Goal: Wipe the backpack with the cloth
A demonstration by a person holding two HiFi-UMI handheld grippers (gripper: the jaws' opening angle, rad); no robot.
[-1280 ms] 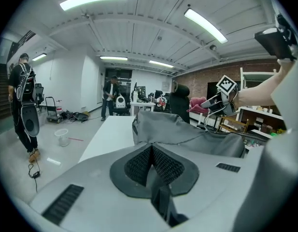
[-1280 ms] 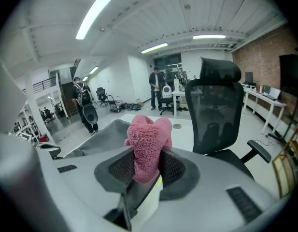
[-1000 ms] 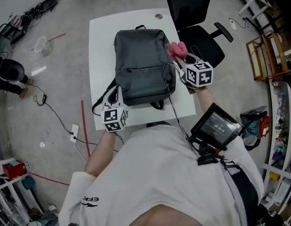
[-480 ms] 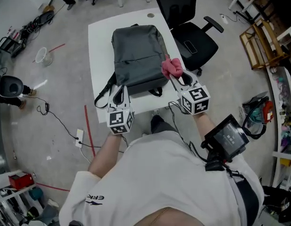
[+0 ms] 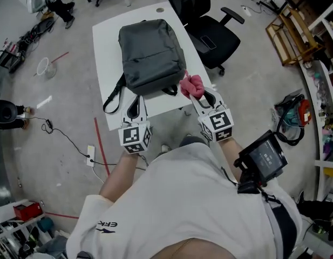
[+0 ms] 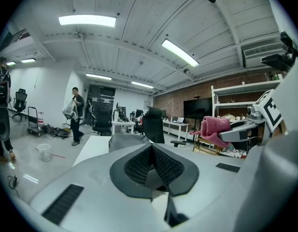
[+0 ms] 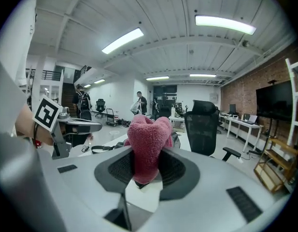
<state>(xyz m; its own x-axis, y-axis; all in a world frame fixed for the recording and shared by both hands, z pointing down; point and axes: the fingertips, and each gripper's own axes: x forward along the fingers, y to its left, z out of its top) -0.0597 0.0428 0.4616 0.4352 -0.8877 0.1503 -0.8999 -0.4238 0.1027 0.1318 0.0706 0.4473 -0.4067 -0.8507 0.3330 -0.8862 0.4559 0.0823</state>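
A dark grey backpack [image 5: 151,55] lies flat on a white table [image 5: 104,58]; its top shows low in the left gripper view [image 6: 123,140]. My right gripper [image 5: 197,93] is shut on a bunched pink cloth [image 5: 191,85], held in the air off the backpack's near right corner. In the right gripper view the cloth [image 7: 148,141] fills the gap between the jaws of the right gripper [image 7: 147,164]. My left gripper [image 5: 135,106] hovers at the backpack's near left corner, beside a loose strap [image 5: 113,97]. Its jaws meet with nothing between them [image 6: 151,150].
A black office chair [image 5: 206,23] stands just past the table's right side. A wooden rack [image 5: 289,28] is further right. Cables [image 5: 63,136] and a red tape line [image 5: 99,150] cross the floor at left. A person [image 6: 75,115] stands far back in the room.
Both grippers have drawn back toward the person. The cloth has come off the backpack's right side and now hangs by its near right corner. The left gripper has left the strap area.
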